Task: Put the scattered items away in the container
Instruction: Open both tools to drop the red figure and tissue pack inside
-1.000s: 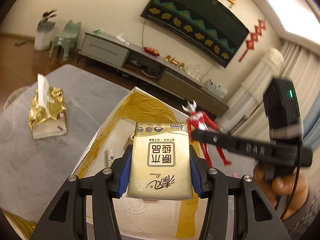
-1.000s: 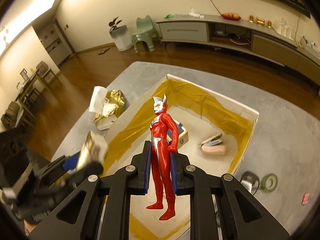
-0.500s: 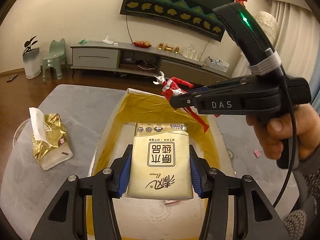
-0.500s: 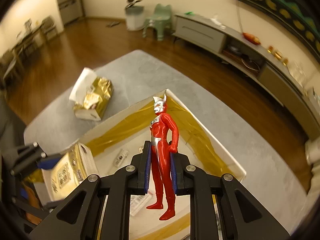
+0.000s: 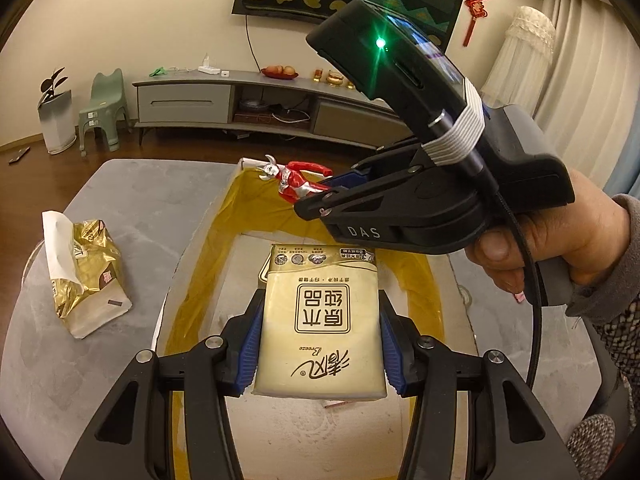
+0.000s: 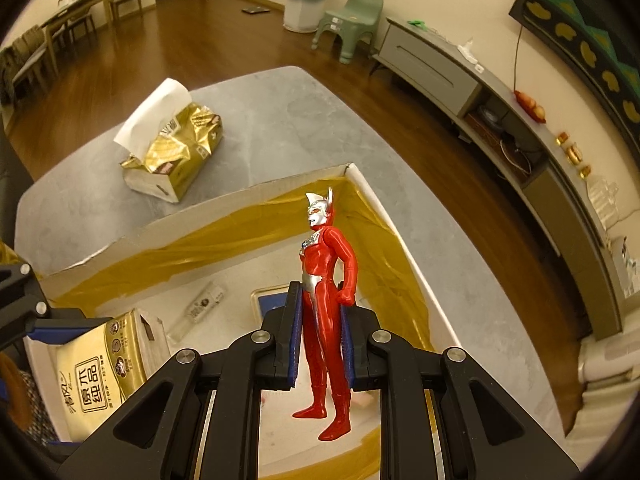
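Observation:
My left gripper (image 5: 318, 340) is shut on a cream tissue pack (image 5: 320, 320) with Chinese print, held above the open white box (image 5: 176, 276) lined with yellow tape. My right gripper (image 6: 320, 344) is shut on a red and silver hero figure (image 6: 326, 300), also over the box (image 6: 372, 188). In the left wrist view the right gripper (image 5: 320, 196) crosses above the box's far end with the figure (image 5: 292, 180) sticking out to the left. The tissue pack (image 6: 100, 368) and left gripper show at the lower left of the right wrist view.
A crumpled gold tissue bag (image 5: 84, 280) with a white sheet sticking up lies on the grey table (image 5: 132, 200) left of the box; it also appears as the bag (image 6: 176, 148). Inside the box lie a small remote-like item (image 6: 200, 308) and a blue framed item (image 6: 268, 300). A hand (image 5: 560, 240) holds the right gripper.
The right gripper with the figure has swung closer and further over the box's far end. The left gripper keeps the tissue pack over the box and has tilted down slightly.

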`<act>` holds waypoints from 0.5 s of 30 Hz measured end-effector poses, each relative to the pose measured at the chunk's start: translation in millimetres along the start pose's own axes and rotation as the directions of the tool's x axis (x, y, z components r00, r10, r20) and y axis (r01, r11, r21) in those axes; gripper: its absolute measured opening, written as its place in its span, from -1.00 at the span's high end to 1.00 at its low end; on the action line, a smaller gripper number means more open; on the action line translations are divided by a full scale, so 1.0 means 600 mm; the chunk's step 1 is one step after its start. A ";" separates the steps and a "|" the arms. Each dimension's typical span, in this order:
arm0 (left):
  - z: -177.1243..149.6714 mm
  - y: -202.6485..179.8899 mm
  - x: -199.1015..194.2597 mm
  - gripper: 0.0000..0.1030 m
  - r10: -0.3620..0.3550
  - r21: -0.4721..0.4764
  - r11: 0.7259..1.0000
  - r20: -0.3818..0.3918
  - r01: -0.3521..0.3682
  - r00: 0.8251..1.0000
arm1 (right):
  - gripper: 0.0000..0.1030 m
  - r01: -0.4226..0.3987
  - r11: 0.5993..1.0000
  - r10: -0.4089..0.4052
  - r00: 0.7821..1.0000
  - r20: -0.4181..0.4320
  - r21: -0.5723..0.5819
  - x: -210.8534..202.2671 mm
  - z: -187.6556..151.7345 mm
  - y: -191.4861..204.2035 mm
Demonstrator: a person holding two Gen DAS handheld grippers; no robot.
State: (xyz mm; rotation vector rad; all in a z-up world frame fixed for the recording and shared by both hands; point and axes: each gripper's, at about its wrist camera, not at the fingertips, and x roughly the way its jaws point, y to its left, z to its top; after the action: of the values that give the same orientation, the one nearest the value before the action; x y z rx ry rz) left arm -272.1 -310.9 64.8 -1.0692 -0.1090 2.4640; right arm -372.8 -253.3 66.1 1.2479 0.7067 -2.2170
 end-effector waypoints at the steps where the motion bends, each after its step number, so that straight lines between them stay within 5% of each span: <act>1: 0.001 0.004 0.004 -0.02 0.008 -0.005 1.000 -0.005 -0.008 1.000 | 0.64 0.006 1.000 -0.006 1.000 0.001 -0.004 0.004 0.001 -0.001; 5: 0.004 0.016 0.023 -0.05 0.033 -0.049 0.998 -0.032 -0.034 0.999 | 0.33 0.054 0.998 -0.054 0.999 0.006 -0.018 0.021 0.000 -0.004; 15: 0.003 0.045 0.007 -0.05 0.036 -0.117 0.992 -0.003 -0.036 0.999 | 0.32 0.027 0.999 -0.029 0.999 0.045 0.045 -0.003 -0.029 -0.025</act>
State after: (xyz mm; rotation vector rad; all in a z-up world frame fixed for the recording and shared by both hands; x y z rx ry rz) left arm -286.0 -333.4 56.7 -1.1299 -0.2386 2.5162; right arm -371.0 -230.6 62.7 1.2112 0.6645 -2.2874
